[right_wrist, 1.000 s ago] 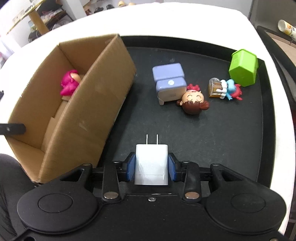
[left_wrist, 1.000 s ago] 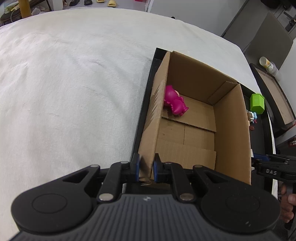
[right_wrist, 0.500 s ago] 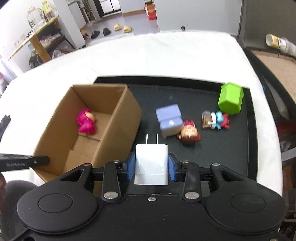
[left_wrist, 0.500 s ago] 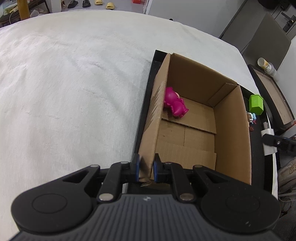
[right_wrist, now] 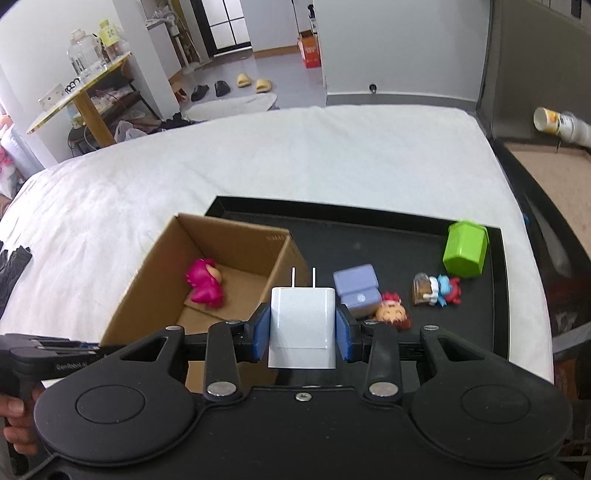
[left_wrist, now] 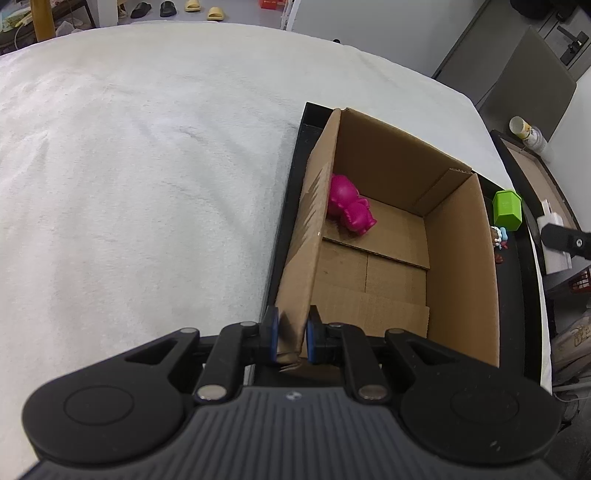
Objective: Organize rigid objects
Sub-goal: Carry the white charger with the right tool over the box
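One pink figurine (right_wrist: pixel 205 287) lies inside the cardboard box (left_wrist: pixel 458 258), whose wall the left gripper (left_wrist: pixel 290 334) pinches. The right gripper (right_wrist: pixel 303 328) clasps a white charger (right_wrist: pixel 303 325); four toys appear left on the black tray (right_wrist: pixel 495 295).

- Pale lettering is showing on the side of the left gripper (right_wrist: pixel 55 363) at the left edge of the right wrist view; it seems to begin "GenRobot", but the ending is too small to read.
- Print on a yellow sign (right_wrist: pixel 107 32) on the far shelf is staying too blurred to read.
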